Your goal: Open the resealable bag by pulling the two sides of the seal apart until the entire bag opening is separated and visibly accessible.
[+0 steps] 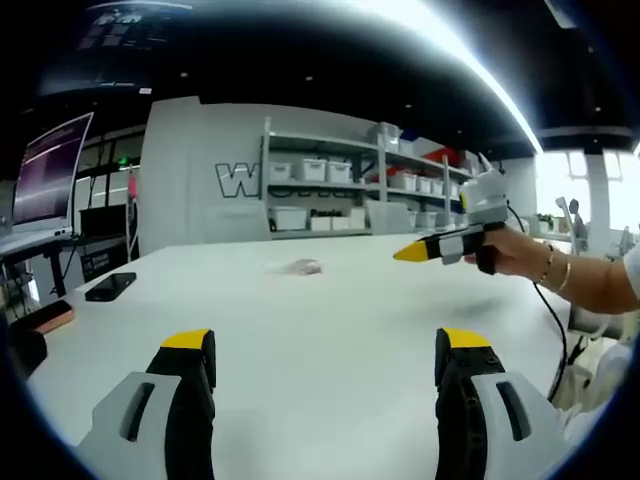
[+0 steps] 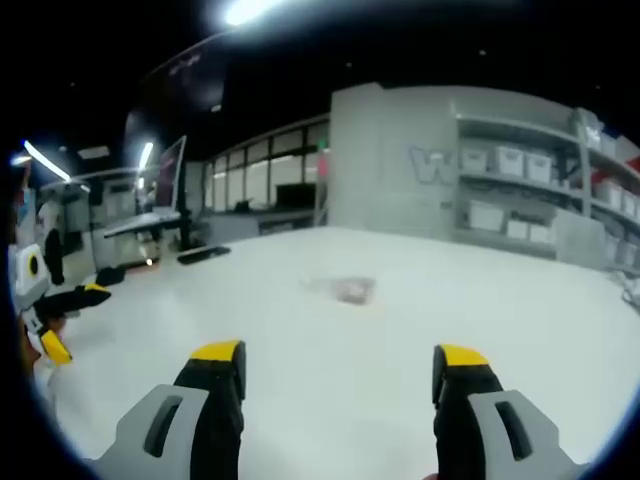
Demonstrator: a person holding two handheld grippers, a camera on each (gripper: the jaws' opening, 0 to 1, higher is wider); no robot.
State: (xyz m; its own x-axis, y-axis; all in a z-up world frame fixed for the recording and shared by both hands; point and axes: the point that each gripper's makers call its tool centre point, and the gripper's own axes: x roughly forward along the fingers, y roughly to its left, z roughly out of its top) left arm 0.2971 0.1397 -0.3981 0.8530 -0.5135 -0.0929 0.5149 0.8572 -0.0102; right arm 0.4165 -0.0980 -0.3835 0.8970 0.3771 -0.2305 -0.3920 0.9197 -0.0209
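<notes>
Both tools [image 1: 325,365] [image 2: 340,375] wide apart, empty, bag [image 2: 345,289] well ahead on table [image 2: 480,330].

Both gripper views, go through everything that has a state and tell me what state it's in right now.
Left gripper: open, holding nothing.
Right gripper: open, holding nothing.
Resealable bag: flat on the white table, untouched; seal too blurred to judge.
Phone: lying flat, screen dark.
Monitor: switched on.

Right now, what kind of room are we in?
Probably a lab or workshop: a big white table, shelves stacked with white storage bins, and a computer monitor on a side desk.
</notes>
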